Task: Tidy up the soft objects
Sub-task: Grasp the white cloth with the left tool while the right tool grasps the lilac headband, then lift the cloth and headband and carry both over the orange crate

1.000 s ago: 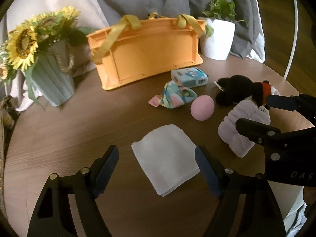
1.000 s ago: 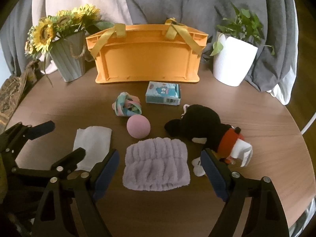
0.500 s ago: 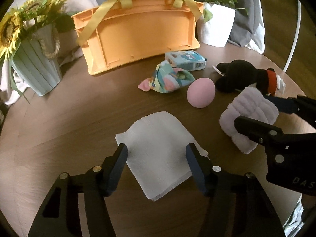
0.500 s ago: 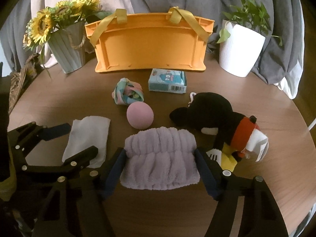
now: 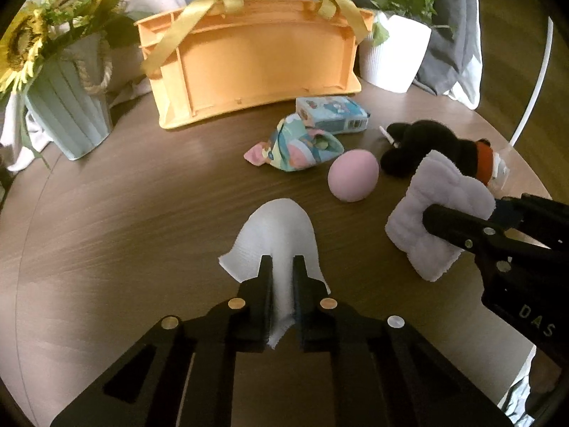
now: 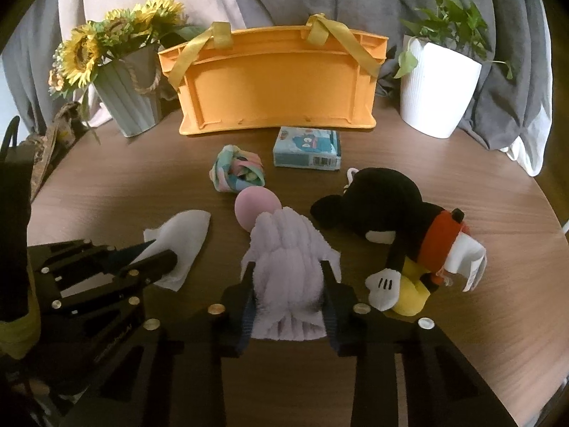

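Observation:
My left gripper (image 5: pixel 282 261) is closing its jaws on a white cloth (image 5: pixel 281 227) that lies on the round wooden table (image 5: pixel 124 231); the pads pinch its near edge and the cloth bunches up between them. My right gripper (image 6: pixel 287 267) is closing its jaws on a fluffy lilac towel (image 6: pixel 284 235), which is squeezed into a hump between the pads. In the left wrist view the right gripper (image 5: pixel 462 210) stands at the right with the lilac towel (image 5: pixel 416 235) in it. A pink ball (image 6: pixel 254 206), a pastel knotted cloth (image 6: pixel 236 172) and a black mouse plush (image 6: pixel 387 195) lie just beyond.
An orange basket (image 6: pixel 274 85) with yellow straps stands at the back of the table. A sunflower vase (image 6: pixel 131 92) is at its left and a white plant pot (image 6: pixel 435 89) at its right. A blue tissue pack (image 6: pixel 307 147) lies before the basket. Grey drapes hang behind.
Both grippers went from wide open to shut. The left one pinched the white cloth and the right one squeezed the lilac towel, and both soft things bunched up.

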Demonstrator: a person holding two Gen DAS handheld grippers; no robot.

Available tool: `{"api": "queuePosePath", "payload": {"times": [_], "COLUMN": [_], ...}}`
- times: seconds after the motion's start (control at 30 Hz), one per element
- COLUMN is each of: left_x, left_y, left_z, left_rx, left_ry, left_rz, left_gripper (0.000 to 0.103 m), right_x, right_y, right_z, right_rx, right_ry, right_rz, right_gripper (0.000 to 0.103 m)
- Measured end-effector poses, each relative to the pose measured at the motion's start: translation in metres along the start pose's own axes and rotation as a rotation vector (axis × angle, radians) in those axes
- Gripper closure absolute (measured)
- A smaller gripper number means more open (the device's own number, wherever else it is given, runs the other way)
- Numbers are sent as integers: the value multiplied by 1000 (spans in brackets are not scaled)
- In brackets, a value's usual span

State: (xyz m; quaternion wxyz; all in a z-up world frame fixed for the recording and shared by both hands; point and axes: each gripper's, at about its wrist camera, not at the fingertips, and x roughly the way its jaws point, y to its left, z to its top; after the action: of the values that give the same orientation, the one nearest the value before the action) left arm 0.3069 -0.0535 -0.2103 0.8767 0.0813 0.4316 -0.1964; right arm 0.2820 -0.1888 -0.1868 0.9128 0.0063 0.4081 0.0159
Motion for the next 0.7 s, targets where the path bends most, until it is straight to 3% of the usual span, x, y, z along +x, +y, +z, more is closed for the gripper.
{"api": "queuePosePath", "payload": {"times": [0.7], "left_x": [-75], "left_y": [-18], "left_z": [25], "left_rx": [-110], "left_ry": [-130], "left_rz": [59], "left_gripper": [93], "right_x": [-50], "right_y": [-18], "right_z": [22], "right_rx": [5], "right_ry": [-74], "right_rz": [68], "right_gripper": [77]}}
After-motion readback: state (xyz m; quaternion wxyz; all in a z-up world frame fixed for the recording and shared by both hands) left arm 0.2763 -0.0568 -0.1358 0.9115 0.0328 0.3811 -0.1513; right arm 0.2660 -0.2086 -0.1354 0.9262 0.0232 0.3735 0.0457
